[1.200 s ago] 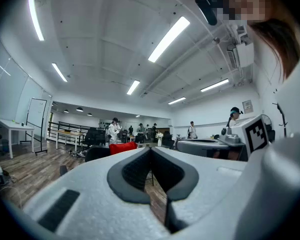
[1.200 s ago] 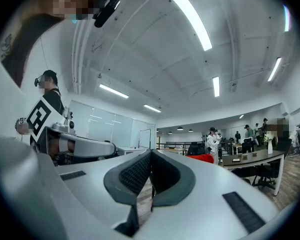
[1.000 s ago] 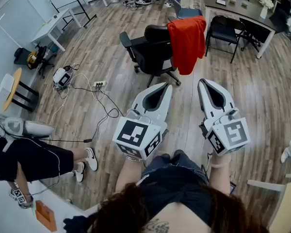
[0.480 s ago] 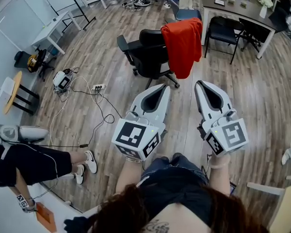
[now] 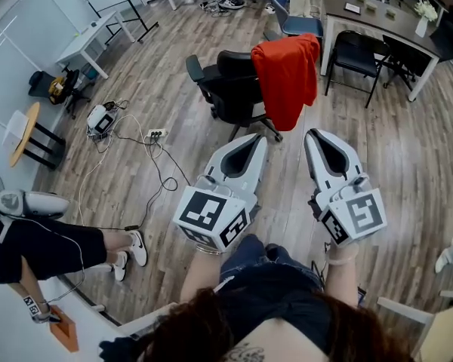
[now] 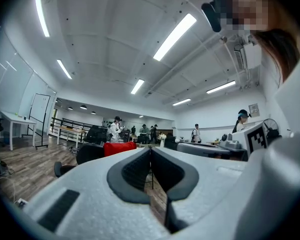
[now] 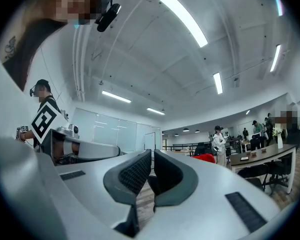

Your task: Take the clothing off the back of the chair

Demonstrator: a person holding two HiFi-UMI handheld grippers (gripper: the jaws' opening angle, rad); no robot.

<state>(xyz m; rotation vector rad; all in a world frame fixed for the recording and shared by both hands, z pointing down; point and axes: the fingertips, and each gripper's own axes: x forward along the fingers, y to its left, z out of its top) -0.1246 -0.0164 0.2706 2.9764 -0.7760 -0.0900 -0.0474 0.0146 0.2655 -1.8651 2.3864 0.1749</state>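
Garment (image 5: 287,78) on office chair (image 5: 230,89); both tongs closed, empty

We read the left gripper (image 5: 259,137) with jaws pressed together and nothing between them; the right gripper (image 5: 314,134) likewise. We hold both side by side over the wood floor (image 5: 408,149). The red garment hangs draped over the backrest of the black office chair, at 12 o'clock from the tips, near but apart from both. A power strip (image 5: 157,133) lies at 9 o'clock of the left tip. A long desk (image 5: 370,13) stands at 1 o'clock.
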